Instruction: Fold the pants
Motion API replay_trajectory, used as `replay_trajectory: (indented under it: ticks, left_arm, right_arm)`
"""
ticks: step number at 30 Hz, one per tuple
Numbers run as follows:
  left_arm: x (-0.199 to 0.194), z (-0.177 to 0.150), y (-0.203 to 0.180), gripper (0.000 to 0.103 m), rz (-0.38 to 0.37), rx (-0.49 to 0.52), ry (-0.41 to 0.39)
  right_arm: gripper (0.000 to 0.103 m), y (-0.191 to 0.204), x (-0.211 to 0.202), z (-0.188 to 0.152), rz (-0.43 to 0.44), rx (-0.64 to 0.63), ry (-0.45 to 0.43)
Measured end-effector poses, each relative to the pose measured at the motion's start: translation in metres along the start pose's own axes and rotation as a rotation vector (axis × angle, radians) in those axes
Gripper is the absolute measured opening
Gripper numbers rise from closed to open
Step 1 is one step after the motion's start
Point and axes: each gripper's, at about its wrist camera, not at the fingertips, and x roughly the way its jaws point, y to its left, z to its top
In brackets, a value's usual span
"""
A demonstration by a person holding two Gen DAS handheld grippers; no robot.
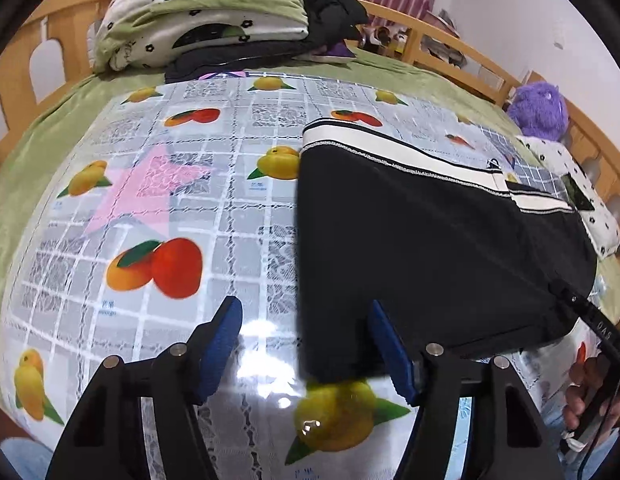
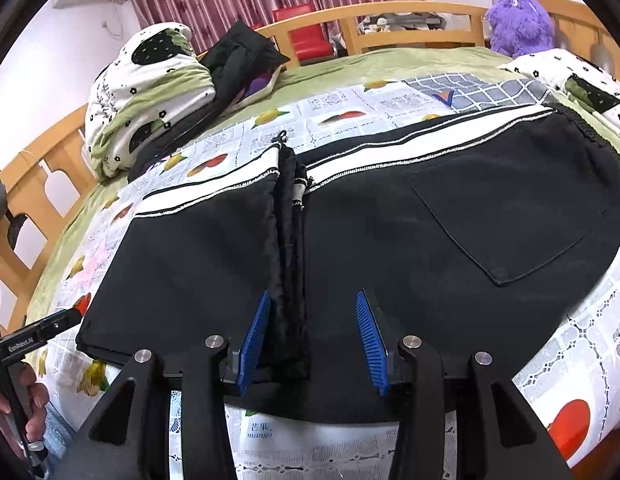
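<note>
Black pants (image 1: pixel 430 240) with a white side stripe lie flat on a fruit-print tablecloth (image 1: pixel 149 208), folded over once. In the right wrist view the pants (image 2: pixel 390 240) fill the middle, with a back pocket at the right and a folded cuff edge running down the centre. My left gripper (image 1: pixel 305 344) is open, its jaws straddling the pants' near left corner just above the cloth. My right gripper (image 2: pixel 314 340) is open over the near edge, with the bunched cuff edge between its blue pads (image 2: pixel 253 336), not pinched.
The tablecloth covers a green bed with a wooden rail (image 2: pixel 390 20). Folded bedding (image 1: pixel 197 12) and dark clothes are piled at the far end. A purple plush toy (image 2: pixel 518 20) and a patterned pillow (image 1: pixel 582 196) sit at the right.
</note>
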Motion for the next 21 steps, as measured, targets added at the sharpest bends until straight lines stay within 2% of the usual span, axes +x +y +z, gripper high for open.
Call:
replay_trajectory:
  ticks: [4,8,15,21]
  left_arm:
    - [-0.01,-0.011,0.002,0.063,-0.004,-0.001,-0.013]
    - [-0.023,-0.019,0.006,0.062,-0.066,-0.026,0.006]
    - [-0.048,-0.03,0.003,0.062,-0.072,-0.009,-0.007]
    - [-0.069,-0.039,0.002,0.062,-0.076,0.007,-0.03]
  right_arm:
    - [0.043,0.007,-0.012,-0.002,-0.081,-0.065,-0.07]
    - [0.043,0.002,-0.023,-0.003,-0.046,-0.054,-0.061]
    - [0.043,-0.014,-0.034,-0.011,-0.028,-0.012,-0.031]
    - [0.043,-0.02,-0.05,-0.036,-0.034,0.033,-0.023]
